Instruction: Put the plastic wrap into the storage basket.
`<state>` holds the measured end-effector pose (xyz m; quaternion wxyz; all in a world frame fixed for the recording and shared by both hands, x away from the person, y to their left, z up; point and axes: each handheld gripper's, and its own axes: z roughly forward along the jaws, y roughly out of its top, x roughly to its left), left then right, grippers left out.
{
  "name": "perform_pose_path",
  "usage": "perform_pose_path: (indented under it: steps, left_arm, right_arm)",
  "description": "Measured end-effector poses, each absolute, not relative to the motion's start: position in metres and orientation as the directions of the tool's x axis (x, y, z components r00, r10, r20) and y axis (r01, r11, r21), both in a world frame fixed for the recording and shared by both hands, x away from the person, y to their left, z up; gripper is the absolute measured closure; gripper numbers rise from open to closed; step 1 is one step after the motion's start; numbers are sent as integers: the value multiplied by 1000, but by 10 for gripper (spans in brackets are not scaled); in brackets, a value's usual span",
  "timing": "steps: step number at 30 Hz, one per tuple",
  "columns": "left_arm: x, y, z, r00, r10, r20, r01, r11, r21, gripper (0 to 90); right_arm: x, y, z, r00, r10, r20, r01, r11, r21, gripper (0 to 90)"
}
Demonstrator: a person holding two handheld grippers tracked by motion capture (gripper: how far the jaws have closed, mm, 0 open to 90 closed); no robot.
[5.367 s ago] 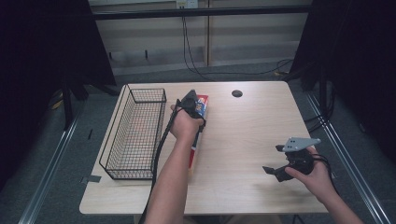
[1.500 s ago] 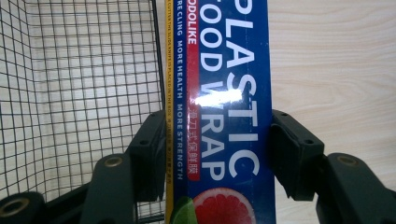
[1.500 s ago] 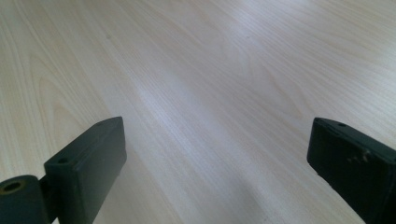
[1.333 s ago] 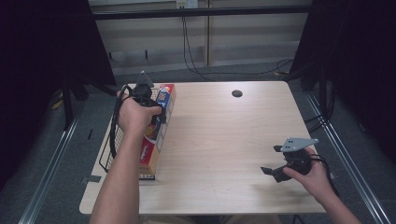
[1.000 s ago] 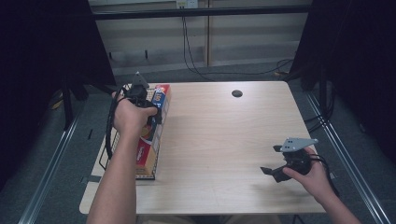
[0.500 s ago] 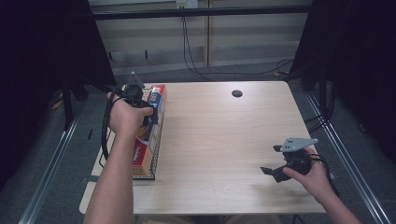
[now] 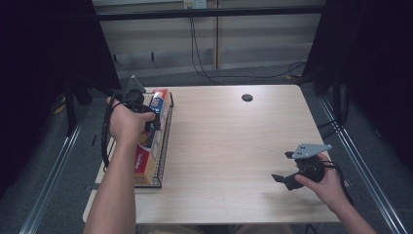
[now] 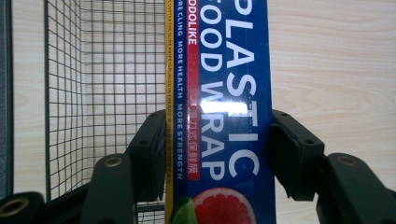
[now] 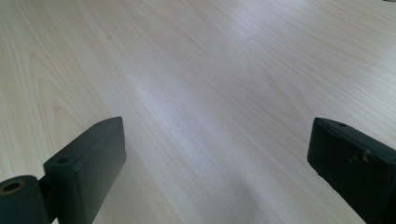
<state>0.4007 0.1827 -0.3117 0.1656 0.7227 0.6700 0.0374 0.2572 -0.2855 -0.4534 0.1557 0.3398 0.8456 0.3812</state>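
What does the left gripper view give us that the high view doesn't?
Left gripper view alone: the box's print, "PLASTIC FOOD WRAP", a grapefruit picture, and the left gripper with its jaws pressed on both long sides of the plastic wrap box.

High view alone: the whole table, the round hole near its far edge, the right gripper held open over bare wood at the near right, both forearms, and the floor cables behind.

Both: the box held at the right rim of the wire basket, with the wood tabletop beside it.
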Motion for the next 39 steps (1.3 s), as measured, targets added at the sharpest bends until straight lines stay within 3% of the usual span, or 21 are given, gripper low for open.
perform_pose_path:
  steps: [39]
  left_arm:
    - [396, 214, -332, 29, 985, -167, 963, 18, 269, 433]
  right_arm:
    - [258, -282, -455, -728, 685, -11, 452, 492, 744, 44]
